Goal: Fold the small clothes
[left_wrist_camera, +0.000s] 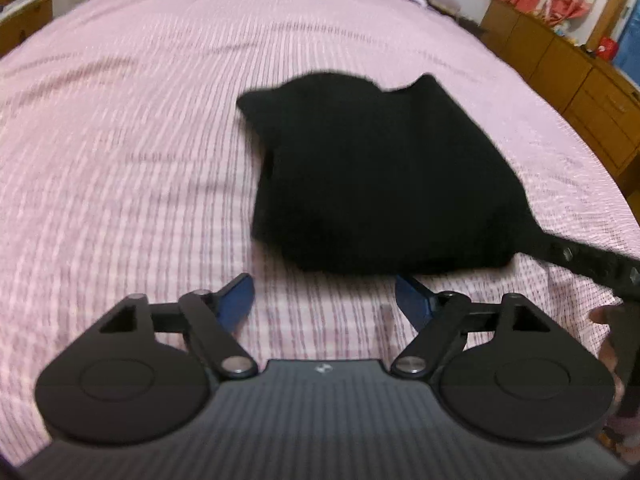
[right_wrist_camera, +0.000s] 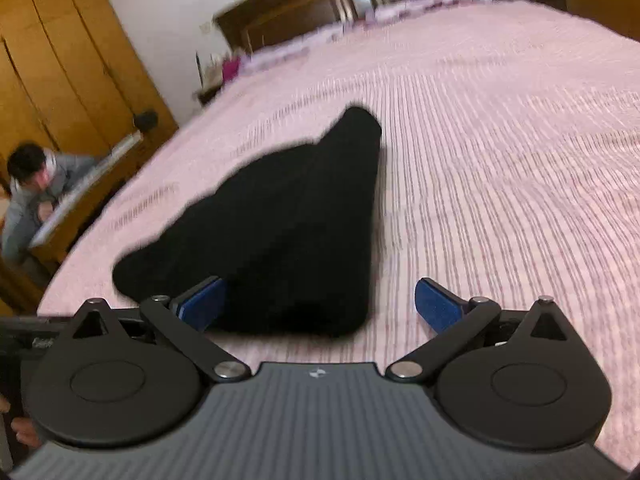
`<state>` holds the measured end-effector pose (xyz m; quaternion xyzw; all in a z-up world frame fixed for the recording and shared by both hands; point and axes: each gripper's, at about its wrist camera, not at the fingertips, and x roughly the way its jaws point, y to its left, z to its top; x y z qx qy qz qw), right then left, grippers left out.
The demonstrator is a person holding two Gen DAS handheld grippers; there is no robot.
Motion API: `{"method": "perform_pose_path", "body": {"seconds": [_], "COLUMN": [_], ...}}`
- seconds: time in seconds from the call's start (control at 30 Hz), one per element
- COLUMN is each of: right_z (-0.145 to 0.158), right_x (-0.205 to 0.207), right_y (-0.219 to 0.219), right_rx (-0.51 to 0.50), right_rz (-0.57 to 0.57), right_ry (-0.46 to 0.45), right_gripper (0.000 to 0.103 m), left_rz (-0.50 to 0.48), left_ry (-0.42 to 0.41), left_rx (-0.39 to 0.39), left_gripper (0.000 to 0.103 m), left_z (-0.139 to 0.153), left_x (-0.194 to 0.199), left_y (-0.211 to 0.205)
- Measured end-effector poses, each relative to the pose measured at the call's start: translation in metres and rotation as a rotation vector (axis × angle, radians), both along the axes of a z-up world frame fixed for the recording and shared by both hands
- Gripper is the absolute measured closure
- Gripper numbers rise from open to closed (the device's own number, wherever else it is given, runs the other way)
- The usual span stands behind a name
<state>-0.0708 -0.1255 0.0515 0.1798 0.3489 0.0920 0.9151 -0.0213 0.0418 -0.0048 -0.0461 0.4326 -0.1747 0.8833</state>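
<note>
Right now both tongs gape wide, empty: the left gripper (left_wrist_camera: 325, 300) sits just short of the folded black garment (left_wrist_camera: 376, 176) on the pink bedspread (left_wrist_camera: 120, 140); the right gripper (right_wrist_camera: 320, 304) has its left pad (right_wrist_camera: 202, 302) touching the cloth.

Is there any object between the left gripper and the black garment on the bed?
No. Only bare pink bedspread lies between the open left gripper and the black garment. The right gripper, also open, already reaches the garment's near edge.
</note>
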Motion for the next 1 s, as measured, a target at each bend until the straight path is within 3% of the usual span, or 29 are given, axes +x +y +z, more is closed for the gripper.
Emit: {"method": "perform_pose_path", "body": {"seconds": [0.13,0.27,0.37,0.43,0.53,1.0], "right_z": [0.0,-0.011,-0.021,-0.024,-0.027,-0.027], "right_x": [-0.022,-0.037,-0.041,-0.042,-0.038,-0.034], "right_y": [0.015,0.034,0.044,0.047,0.046,0.045], "right_rx": [-0.1,-0.242,-0.313,-0.324,-0.319,-0.306], "right_rz": [0.017,0.031,0.039,0.03,0.022,0.015], "right_ry": [0.078,0.118,0.128,0.131,0.134,0.149], "right_gripper": [0.0,0.0,0.0,0.0,0.0,0.0], "left_rz": [0.019,0.021,0.038,0.056,0.106,0.13], "left_ry": [-0.023,-0.027,-0.025,-0.024,-0.01,-0.038], "left_rx": [0.073,0.164,0.188,0.185,0.184,0.221], "left_gripper": [0.014,0.014,0.013,0.012,0.001,0.0], "left_z": [-0.002,-0.009,-0.012,-0.014,-0.021,-0.024], "left_x": [-0.01,-0.015,-0.014,-0.014,-0.012,-0.024], "left_y": [-0.016,-0.03,-0.035,-0.035,-0.032,-0.044]}}
